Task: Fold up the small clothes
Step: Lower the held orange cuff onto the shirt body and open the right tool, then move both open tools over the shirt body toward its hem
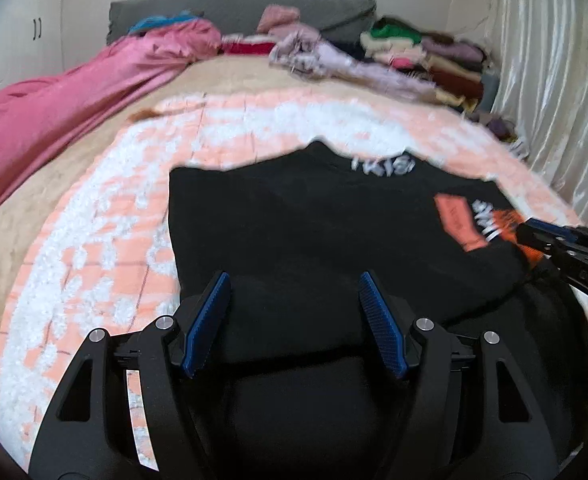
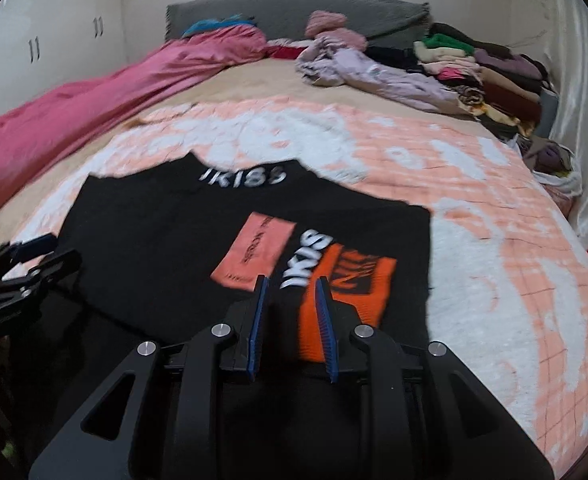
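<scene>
A black garment [image 1: 294, 232] with white lettering and pink and orange patches lies spread on the pink-and-white blanket [image 1: 93, 240]; it also shows in the right wrist view [image 2: 153, 240]. My left gripper [image 1: 294, 280] is open over its near left part, with black cloth between and below the blue pads, apart from them. My right gripper [image 2: 289, 284] stands over the orange patch [image 2: 358, 284], its pads a narrow gap apart with black cloth between them; whether they pinch it I cannot tell. It shows at the right edge of the left wrist view [image 1: 534, 232].
A pink duvet [image 1: 53, 112] lies along the left of the bed. A lilac garment [image 2: 374, 72] and stacks of folded clothes [image 2: 494, 76] sit at the far right by the grey headboard [image 2: 294, 8]. A shiny curtain [image 1: 554, 80] hangs on the right.
</scene>
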